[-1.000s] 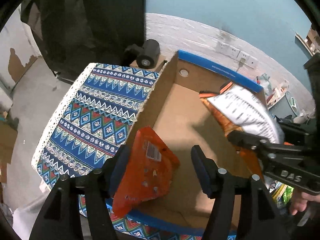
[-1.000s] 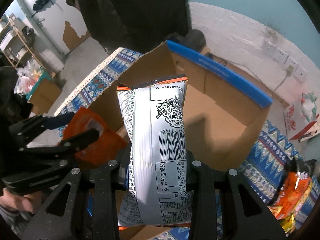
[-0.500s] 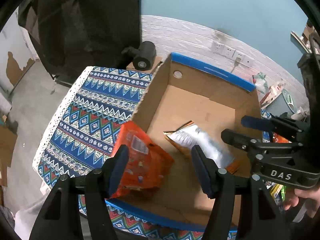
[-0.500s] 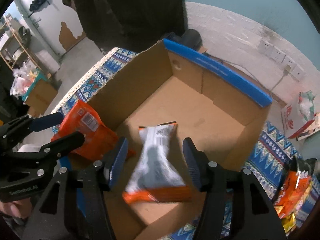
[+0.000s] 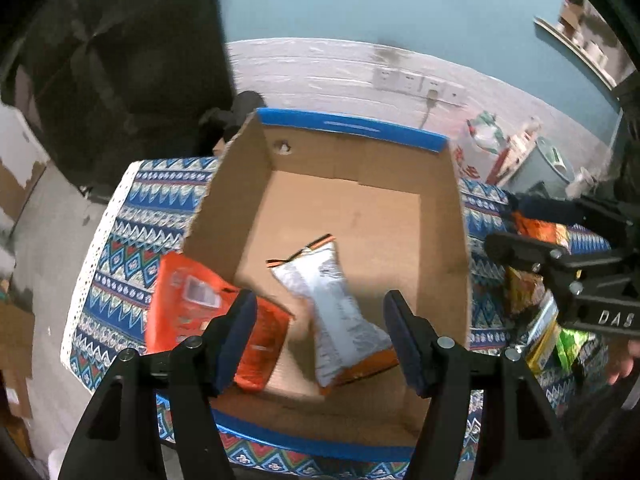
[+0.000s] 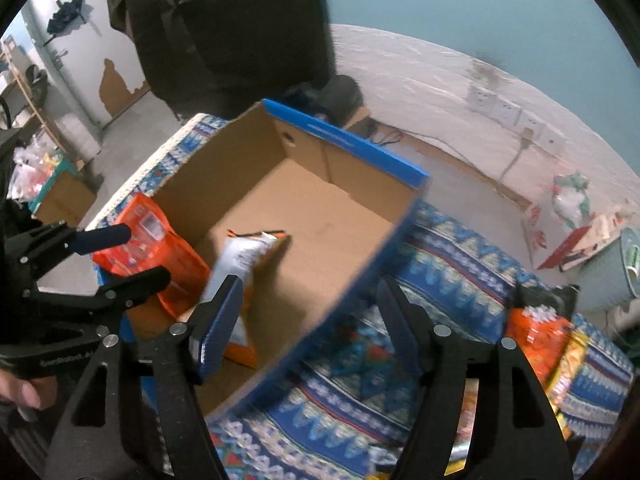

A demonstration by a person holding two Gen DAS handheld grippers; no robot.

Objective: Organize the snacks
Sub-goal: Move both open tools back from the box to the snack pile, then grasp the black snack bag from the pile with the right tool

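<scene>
An open cardboard box (image 5: 352, 128) with blue rims stands on a patterned cloth (image 5: 132, 232). A silver snack bag (image 5: 328, 300) with orange ends lies on the box floor near the front, also seen in the right wrist view (image 6: 244, 256). My left gripper (image 5: 320, 332) is open above it. An orange bag (image 5: 188, 300) leans across the box's left wall against my left finger, and the other finger does not touch it. My right gripper (image 6: 310, 320) hovers over the box's right front corner, its jaws opening with nothing between them.
More snack bags (image 6: 536, 340) are piled on the cloth right of the box. A red and white bag (image 6: 568, 208) sits on the floor by the wall. A dark roll (image 5: 244, 104) lies behind the box. A hand (image 6: 20, 388) holds the left gripper.
The right gripper let go of the silver bag, which fell into the box, and then drew off to the right. The left gripper shifted right, leaving the orange bag beside its left finger.
</scene>
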